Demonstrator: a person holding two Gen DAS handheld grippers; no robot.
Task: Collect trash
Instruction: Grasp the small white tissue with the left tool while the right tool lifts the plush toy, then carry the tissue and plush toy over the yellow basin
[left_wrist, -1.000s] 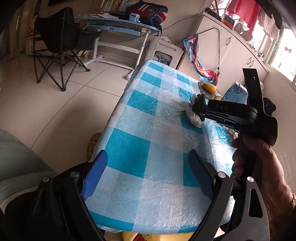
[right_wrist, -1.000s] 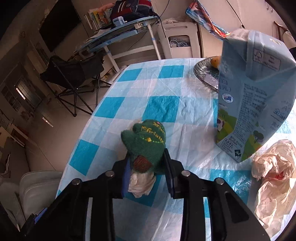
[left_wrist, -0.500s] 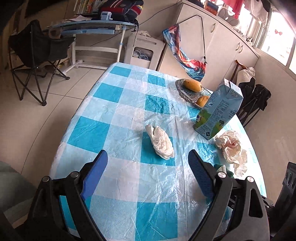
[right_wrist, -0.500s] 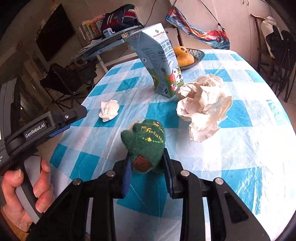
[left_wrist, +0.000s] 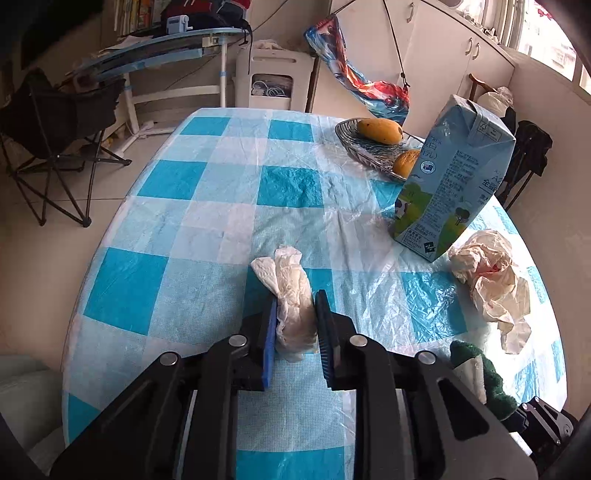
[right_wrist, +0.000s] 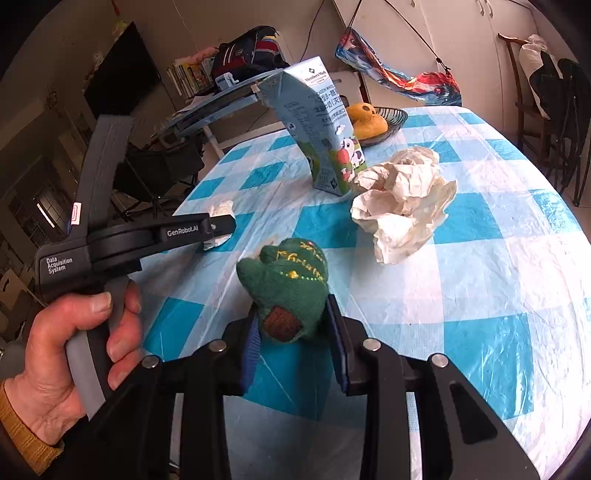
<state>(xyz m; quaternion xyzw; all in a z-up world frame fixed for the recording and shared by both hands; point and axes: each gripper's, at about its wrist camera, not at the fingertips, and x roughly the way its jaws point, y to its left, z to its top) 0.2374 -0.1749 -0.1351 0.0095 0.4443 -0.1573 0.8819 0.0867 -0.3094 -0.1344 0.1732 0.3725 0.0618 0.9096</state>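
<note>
1. Our left gripper (left_wrist: 294, 325), wide open half a second ago, has now closed its fingers on the crumpled tissue (left_wrist: 291, 295) on the tabletop (left_wrist: 207, 229).
2. Our right gripper (right_wrist: 295, 332) still clamps the green felt toy (right_wrist: 288, 284); the tissue is ready to lift.

Left gripper (right_wrist: 218, 229): "GenRobot.AI"; milk carton (right_wrist: 317, 122): seemingly "Member's Mark".

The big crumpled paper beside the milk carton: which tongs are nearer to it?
Right, probably. The right tongs, shut on the green felt ornament, sit just short of the crumpled paper. The left tongs grip the white tissue farther across the table.
</note>
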